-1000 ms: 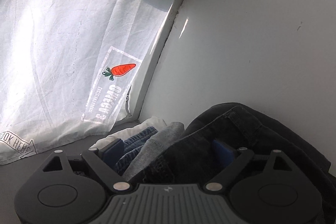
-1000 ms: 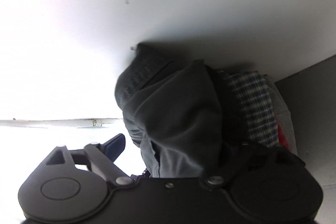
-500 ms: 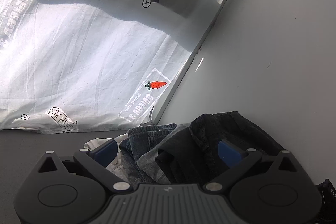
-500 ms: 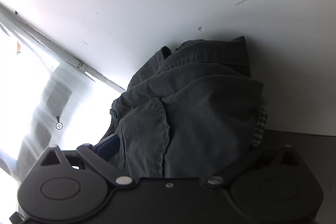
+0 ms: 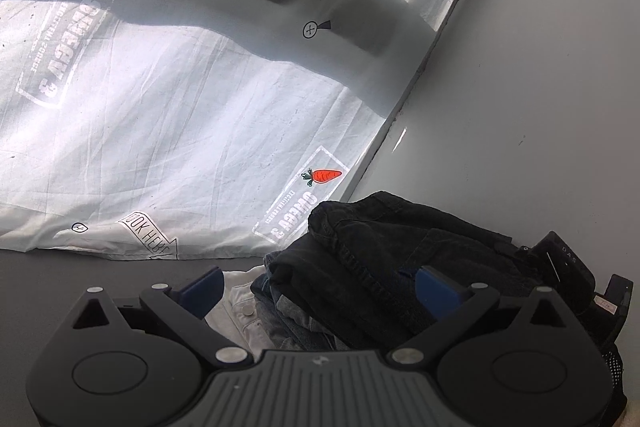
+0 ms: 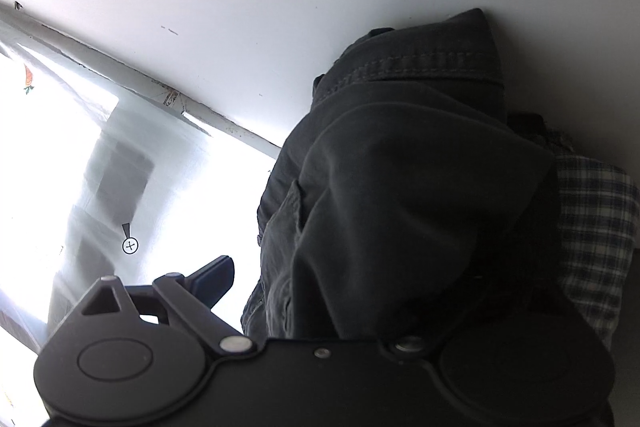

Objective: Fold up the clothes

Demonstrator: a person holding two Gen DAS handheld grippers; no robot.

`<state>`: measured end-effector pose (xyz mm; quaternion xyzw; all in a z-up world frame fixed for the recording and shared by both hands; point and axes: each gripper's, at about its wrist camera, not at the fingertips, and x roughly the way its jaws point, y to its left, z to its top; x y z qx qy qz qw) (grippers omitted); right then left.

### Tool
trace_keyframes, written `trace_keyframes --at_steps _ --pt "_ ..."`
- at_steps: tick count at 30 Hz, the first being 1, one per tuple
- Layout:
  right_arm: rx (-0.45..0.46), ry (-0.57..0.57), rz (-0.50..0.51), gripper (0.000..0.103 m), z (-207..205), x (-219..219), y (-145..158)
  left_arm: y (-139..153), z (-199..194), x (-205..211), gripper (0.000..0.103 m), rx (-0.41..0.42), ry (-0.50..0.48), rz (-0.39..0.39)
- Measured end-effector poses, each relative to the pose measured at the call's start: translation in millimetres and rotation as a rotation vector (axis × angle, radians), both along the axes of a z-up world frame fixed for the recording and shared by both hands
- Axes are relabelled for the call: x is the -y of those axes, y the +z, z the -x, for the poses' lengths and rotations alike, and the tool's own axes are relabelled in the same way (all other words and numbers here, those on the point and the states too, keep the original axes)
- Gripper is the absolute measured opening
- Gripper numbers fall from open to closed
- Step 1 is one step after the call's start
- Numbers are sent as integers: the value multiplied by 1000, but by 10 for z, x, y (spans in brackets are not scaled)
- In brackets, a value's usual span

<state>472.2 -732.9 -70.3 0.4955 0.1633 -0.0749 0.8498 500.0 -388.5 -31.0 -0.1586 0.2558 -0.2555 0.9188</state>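
Clothes sit heaped at lower centre on the grey table: dark trousers over denim and plaid (none visibly folded flat). Left tongs spread; right tongs half hidden, state unclear.

Left wrist view: one gripper with two blue pads; one pile of clothes holding one black garment, at least two denim pieces and one white piece; one white sheet printed with three carrots, two crossed circles and two arrow labels. Right wrist view: one gripper with one pad visible, one dark garment, one plaid garment, one carrot and one crossed circle.
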Motion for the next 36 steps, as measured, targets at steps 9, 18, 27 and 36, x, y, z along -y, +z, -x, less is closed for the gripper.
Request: trace_keyframes --at_steps 9,18,27,36 --pt "-194 95 185 99 39 -175 223 69 9 33 102 48 -45 -38" --pt "-188 89 391 102 888 -445 470 177 353 67 103 151 -13 -80" --pt "-95 -11 786 103 2187 -1123 539 387 1341 -232 103 262 42 -145" --pt "106 58 911 103 2651 -1859 740 511 2494 -970 103 301 138 -163"
